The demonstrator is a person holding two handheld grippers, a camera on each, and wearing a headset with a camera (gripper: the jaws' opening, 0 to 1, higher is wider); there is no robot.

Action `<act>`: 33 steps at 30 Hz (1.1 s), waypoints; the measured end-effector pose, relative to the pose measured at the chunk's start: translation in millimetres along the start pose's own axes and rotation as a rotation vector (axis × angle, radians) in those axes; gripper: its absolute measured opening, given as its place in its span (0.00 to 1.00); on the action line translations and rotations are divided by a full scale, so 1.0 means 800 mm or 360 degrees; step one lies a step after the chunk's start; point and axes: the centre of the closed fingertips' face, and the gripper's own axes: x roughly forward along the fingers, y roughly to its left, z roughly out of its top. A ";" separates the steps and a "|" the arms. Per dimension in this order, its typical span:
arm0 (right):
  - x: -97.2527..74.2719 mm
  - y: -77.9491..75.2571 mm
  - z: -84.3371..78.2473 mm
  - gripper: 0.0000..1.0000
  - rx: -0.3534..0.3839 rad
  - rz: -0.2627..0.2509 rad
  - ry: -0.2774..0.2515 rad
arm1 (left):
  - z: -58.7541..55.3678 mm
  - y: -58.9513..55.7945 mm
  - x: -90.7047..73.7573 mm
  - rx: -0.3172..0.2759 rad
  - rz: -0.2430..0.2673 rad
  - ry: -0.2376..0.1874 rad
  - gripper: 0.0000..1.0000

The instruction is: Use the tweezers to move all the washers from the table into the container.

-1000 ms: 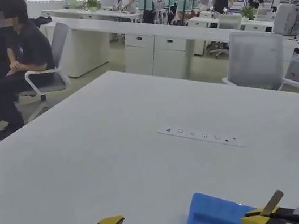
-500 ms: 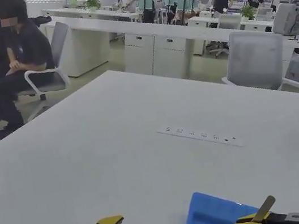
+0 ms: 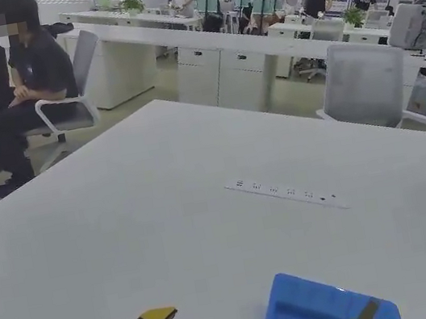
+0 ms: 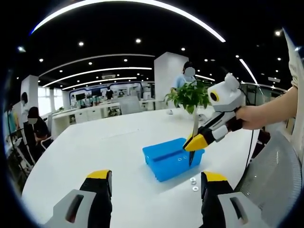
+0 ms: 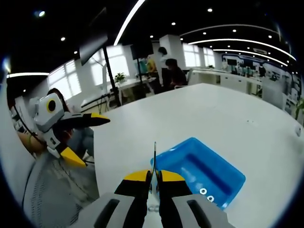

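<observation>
**Left gripper view: slip risk at the tips**

Left tongs (image 4: 156, 187) stood released, holding nothing. The blue container (image 4: 166, 164) sat on the table (image 4: 95, 152) with washers (image 5: 207, 194) inside. Right tongs (image 4: 202, 138) were clenched on the tweezers (image 4: 194, 124), whose tips hung over the container's near corner. Two more washers lay on the table just beside it. Likely trouble: thin tips could flick a flat washer away, or the tweezers could twist in the clench. Whether the tips carried a washer was too small to tell; the head view's bottom edge cut off the right tongs.
</observation>
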 end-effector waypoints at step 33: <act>0.022 0.022 -0.056 0.04 0.0105 0.0072 0.0134 | -0.003 -0.002 0.001 0.0004 -0.0016 0.0021 0.76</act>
